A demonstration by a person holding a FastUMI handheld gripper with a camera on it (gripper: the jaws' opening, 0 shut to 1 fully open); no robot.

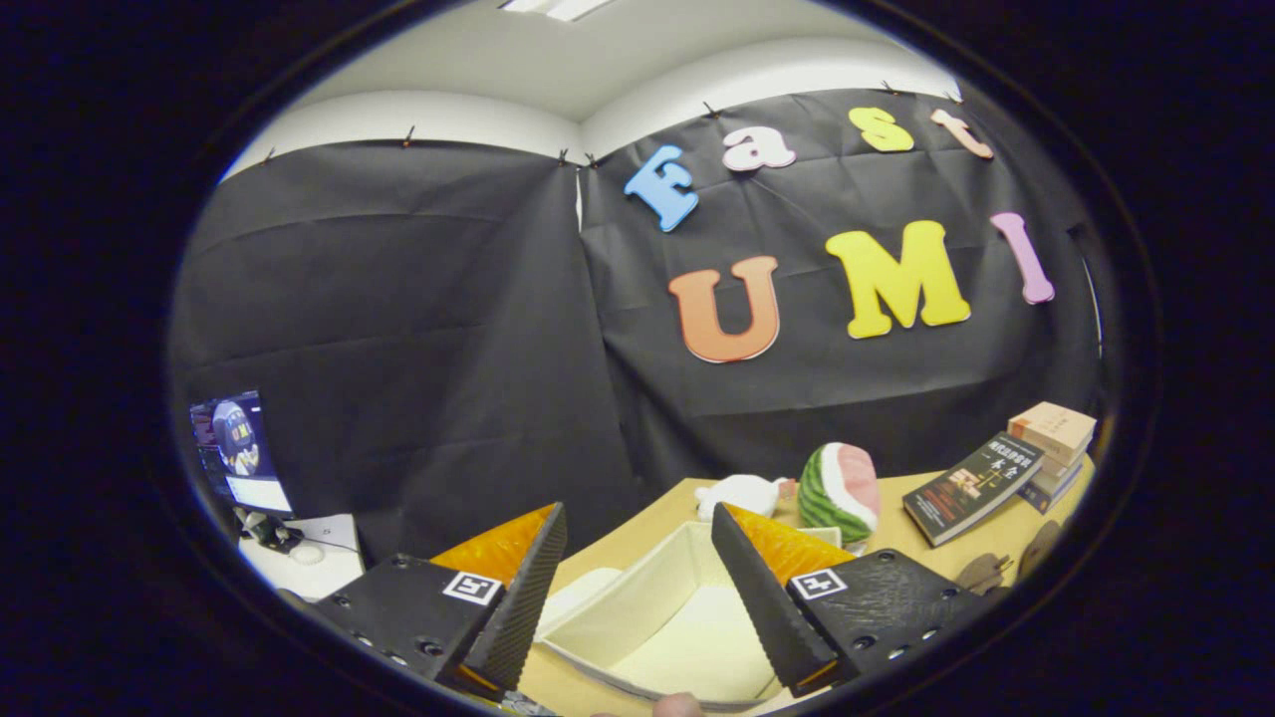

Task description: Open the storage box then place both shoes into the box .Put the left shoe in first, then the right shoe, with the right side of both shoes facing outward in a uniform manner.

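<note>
Gripper (pixel 637 558) fingers spread, empty, w/ open storage box (pixel 665 612) lying betw. and just below them; no shoes inside yet.

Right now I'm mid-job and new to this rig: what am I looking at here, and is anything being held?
This picture comes from a camera riding on a hand-held gripper, looking forward along its two fingers. The fingers stand apart and hold nothing. Between and below them sits the open storage box, on a wooden table. Beyond the fingers lie a white plush toy, a watermelon-slice toy, a dark book and a stack of books. A monitor stands off to the side.
</note>
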